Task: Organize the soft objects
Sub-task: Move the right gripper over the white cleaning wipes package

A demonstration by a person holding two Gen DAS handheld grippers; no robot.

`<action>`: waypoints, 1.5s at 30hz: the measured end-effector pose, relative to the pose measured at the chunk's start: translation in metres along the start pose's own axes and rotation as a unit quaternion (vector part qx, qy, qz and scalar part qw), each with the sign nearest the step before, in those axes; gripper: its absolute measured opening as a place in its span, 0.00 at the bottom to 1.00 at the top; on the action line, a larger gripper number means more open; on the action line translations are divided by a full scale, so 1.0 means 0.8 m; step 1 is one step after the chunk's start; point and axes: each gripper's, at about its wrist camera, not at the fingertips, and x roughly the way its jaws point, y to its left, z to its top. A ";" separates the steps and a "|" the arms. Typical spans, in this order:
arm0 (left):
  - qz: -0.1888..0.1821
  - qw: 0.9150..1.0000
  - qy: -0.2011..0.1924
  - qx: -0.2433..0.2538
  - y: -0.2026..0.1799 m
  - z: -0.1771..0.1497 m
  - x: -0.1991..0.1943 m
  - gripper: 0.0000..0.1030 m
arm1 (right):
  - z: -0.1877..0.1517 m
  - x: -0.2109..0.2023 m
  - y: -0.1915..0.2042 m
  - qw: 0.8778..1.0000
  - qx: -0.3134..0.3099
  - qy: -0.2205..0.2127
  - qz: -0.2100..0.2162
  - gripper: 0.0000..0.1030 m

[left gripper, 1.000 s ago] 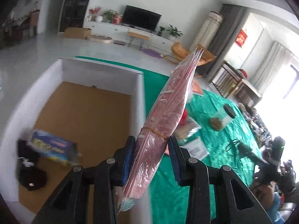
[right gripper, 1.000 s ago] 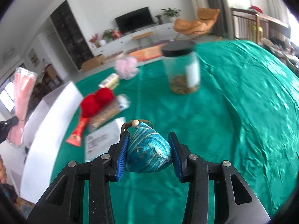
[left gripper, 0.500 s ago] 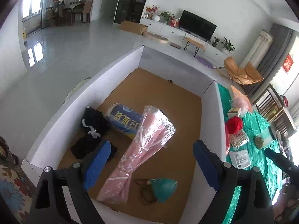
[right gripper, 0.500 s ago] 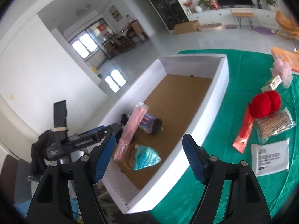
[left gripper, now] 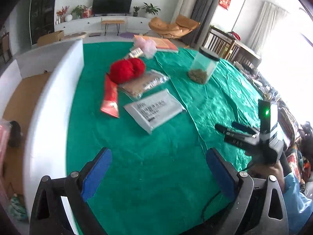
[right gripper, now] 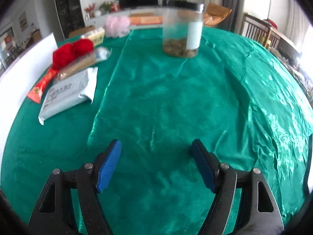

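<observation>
My left gripper [left gripper: 158, 164] is open and empty above the green tablecloth [left gripper: 148, 168], beside the white box [left gripper: 49, 101] at the left. My right gripper [right gripper: 156, 156] is open and empty over the cloth; it also shows in the left wrist view [left gripper: 232, 129]. On the cloth lie red yarn [left gripper: 127, 69] [right gripper: 72, 51], a grey soft packet [left gripper: 154, 109] [right gripper: 66, 96], a red flat packet [left gripper: 110, 98], a clear bag of brown sticks [left gripper: 144, 83] and a pink puff [left gripper: 146, 46] [right gripper: 116, 25]. In the box edge, the pink packet [left gripper: 4, 137] and teal pouch [left gripper: 16, 205] show partly.
A clear jar with a black lid [left gripper: 203, 66] [right gripper: 183, 29] stands upright on the far cloth. A small boxed item [right gripper: 93, 35] and an orange book [left gripper: 162, 44] lie at the far edge. Chairs and a TV unit stand beyond the table.
Both grippers let go of their loads in the box, the pink packet and the teal pouch, then swung back over the green table. Both are now empty and open.
</observation>
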 end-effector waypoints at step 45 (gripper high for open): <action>0.104 0.992 0.029 0.063 -0.021 0.047 0.190 1.00 | 0.002 0.008 -0.047 0.995 0.104 -0.002 -0.012 0.78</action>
